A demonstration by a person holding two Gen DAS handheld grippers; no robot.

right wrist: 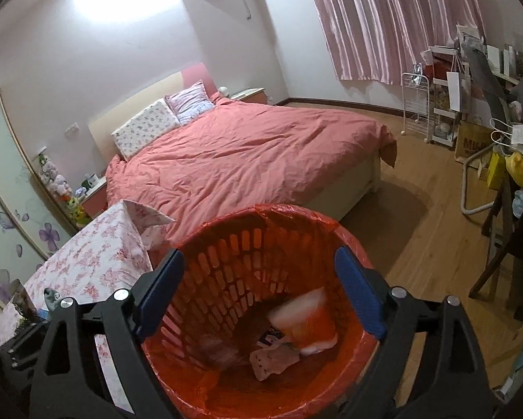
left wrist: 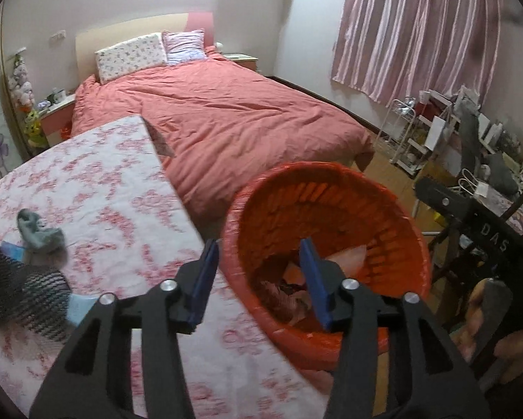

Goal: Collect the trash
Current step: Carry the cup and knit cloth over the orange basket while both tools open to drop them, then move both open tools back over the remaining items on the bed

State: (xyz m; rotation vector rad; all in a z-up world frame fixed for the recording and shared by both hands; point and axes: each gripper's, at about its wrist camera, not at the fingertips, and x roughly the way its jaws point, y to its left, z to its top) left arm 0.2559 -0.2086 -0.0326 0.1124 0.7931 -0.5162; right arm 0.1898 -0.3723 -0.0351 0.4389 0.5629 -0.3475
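Note:
An orange slatted trash basket [right wrist: 226, 244] with a red liner stands on the floor beside the table; it also shows in the left wrist view [left wrist: 331, 188]. Crumpled pink and white trash [right wrist: 303, 324] lies in its bottom, one piece blurred. My right gripper [right wrist: 261, 296] is open and empty, right above the basket mouth. My left gripper [left wrist: 261, 276] is open and empty, over the table edge and the basket's near rim. A grey crumpled piece [left wrist: 37, 234] lies on the floral tablecloth [left wrist: 97, 181] at the left, next to black netting [left wrist: 20, 296] and something light blue.
A bed with a salmon duvet [left wrist: 226, 115] lies beyond the table and basket. Cluttered shelves and bags [right wrist: 471, 111] stand along the right wall under pink curtains. A dark chair [right wrist: 506, 244] stands at the right on the wooden floor.

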